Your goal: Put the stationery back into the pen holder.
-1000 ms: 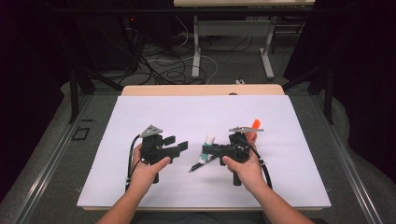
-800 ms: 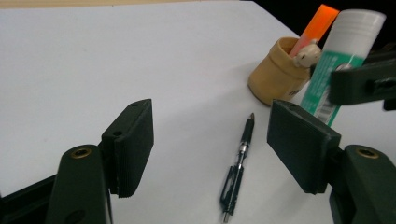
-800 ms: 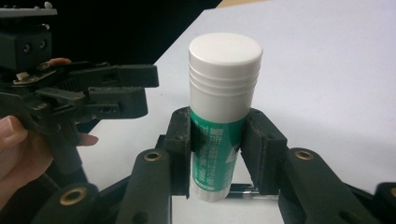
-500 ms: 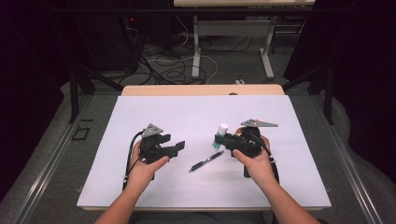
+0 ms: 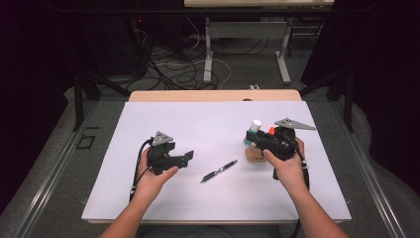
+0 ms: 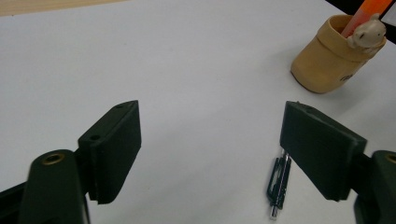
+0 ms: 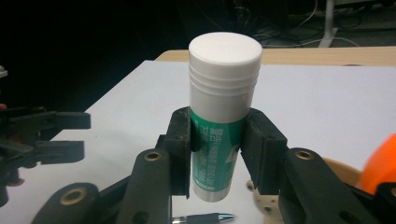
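A white sheet [image 5: 198, 124] covers the table [image 5: 213, 95], whose wooden far edge shows beyond it. A pen [image 5: 218, 171] lies on the sheet between the two pairs of jaws; a tan holder [image 6: 327, 58] stands beneath the right jaws.

Glue stick [image 7: 219, 126], green label band, is showing white printed characters in the right gripper view, too blurred to read | pen holder [image 6: 327, 60] is bearing a small dark mark, illegible | no other lettering is showing
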`<state>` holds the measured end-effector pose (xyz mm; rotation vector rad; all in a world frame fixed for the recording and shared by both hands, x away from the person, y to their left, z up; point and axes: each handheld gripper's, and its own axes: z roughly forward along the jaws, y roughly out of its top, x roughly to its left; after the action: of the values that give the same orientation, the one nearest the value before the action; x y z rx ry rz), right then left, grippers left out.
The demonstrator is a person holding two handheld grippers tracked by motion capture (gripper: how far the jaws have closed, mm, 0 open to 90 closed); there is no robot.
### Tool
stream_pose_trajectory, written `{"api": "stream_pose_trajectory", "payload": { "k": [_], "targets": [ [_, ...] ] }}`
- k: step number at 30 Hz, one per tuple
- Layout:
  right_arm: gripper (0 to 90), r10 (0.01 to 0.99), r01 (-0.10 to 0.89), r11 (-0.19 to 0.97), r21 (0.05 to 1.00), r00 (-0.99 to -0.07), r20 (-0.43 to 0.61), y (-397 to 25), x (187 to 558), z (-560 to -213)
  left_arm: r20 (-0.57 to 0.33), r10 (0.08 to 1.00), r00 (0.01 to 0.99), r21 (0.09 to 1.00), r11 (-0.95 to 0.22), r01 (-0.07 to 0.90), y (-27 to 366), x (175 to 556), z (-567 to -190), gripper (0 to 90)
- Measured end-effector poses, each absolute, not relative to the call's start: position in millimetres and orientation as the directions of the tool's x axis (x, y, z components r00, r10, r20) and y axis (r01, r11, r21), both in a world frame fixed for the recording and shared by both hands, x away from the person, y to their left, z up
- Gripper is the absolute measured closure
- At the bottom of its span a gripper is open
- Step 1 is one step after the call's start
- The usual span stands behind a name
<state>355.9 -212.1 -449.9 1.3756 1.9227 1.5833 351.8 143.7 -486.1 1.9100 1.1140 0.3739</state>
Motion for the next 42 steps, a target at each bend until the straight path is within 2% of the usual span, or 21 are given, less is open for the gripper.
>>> {"api": "stream_pose_trajectory", "payload": {
  "k": [14,28,42],
  "targets": [
    [65.5,0.851,0.443,-0.064,0.894,-0.444,0.281,-229,357,-448,-0.179,0.816,0.549,0.796,-0.209,0.569,146,354,-489,16.1],
    [65.5,0.905,0.406,-0.007,0.914,-0.387,0.179,-241,348,-457,-0.187,0.816,0.547,0.791,-0.205,0.576,145,354,-490,16.2],
    [65.5,0.922,0.413,0.042,0.91,-0.367,0.124,-237,347,-471,-0.193,0.815,0.547,0.781,-0.21,0.588,145,353,-492,16.2]
  ]
}}
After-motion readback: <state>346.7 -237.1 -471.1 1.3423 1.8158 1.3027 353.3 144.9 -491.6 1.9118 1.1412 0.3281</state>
